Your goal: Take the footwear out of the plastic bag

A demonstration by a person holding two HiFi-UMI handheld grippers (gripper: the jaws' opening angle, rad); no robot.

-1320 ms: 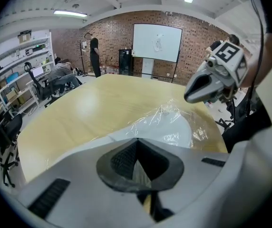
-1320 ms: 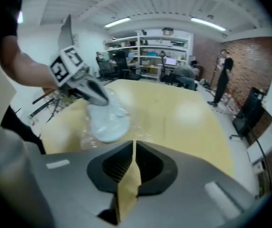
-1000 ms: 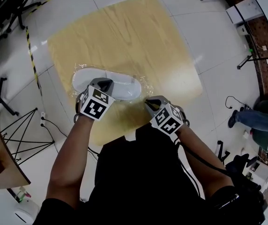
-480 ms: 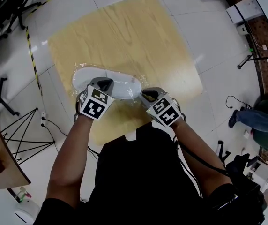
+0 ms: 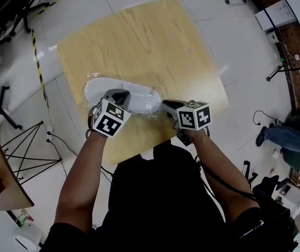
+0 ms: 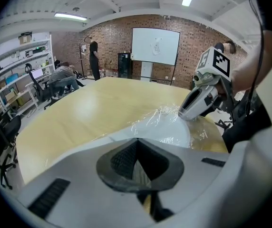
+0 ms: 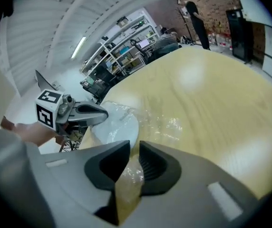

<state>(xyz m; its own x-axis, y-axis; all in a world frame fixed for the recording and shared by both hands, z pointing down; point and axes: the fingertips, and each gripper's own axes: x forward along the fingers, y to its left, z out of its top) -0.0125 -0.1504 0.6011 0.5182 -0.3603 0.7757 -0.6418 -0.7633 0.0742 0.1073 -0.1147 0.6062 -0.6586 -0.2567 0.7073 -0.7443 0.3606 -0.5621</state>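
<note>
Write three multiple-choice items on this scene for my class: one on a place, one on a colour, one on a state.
1. Where does the bag lie?
A. on the floor
B. on the table
C. on a chair

2. What colour is the shoe?
A. black
B. white
C. red

3. The shoe is:
A. inside the bag
B. half out of it
C. out, beside it

Key:
1 B, the bag rests on the wooden top, near the person's edge.
2 B, the shoe shows white through the clear film.
3 A, crinkled film covers the shoe from end to end.
</note>
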